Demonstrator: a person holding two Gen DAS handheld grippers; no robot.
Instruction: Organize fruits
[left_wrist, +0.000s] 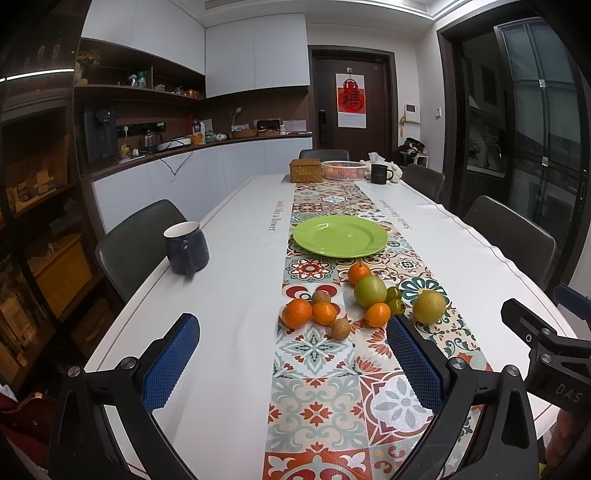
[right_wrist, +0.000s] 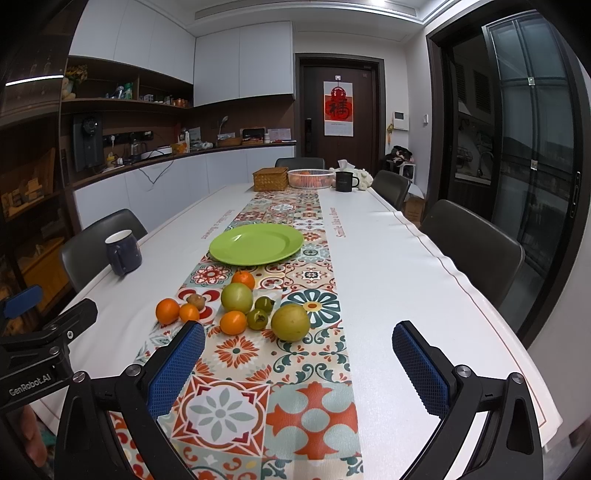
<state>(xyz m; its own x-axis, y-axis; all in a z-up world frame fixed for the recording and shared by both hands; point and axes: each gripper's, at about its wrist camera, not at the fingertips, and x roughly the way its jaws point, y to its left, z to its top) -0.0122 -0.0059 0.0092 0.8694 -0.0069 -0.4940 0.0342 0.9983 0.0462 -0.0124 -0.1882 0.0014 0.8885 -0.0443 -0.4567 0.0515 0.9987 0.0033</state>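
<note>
Nothing has been sorted yet, as far as the views show. The green plate (left_wrist: 340, 236) sits bare on the patterned runner (left_wrist: 317, 369) in the middle of the table (left_wrist: 229, 288), and all the loose fruit lies in a cluster on the runner just in front of it, on the near side.

The cluster holds several oranges, among them one (left_wrist: 296, 313) at the left edge with a smaller one (left_wrist: 324, 312) touching it, one (left_wrist: 377, 314) near the middle and one (left_wrist: 358, 273) closest to the plate. A large green fruit (left_wrist: 370, 291) lies in the centre, and a yellow-green one (left_wrist: 429, 306) on the right. Two small dark green fruits (right_wrist: 257, 319) lie between these, and two small brown ones (left_wrist: 340, 328) lie among the oranges.

The left gripper (left_wrist: 291, 365) hovers above the table short of the cluster, its jaws spread wide and holding nothing. The right gripper (right_wrist: 299, 369) does the same beside it, also wide and empty, with the yellow-green fruit nearest ahead of it.

A dark mug (left_wrist: 185, 248) stands well to the left of the plate. At the far end are a woven box (left_wrist: 306, 170), a white basket (left_wrist: 343, 170) with something orange inside, and a black mug (left_wrist: 380, 174).

Judging by the layout, the plate is the likely place for the fruit, so the whole job remains: every piece is yet to be picked up and moved
</note>
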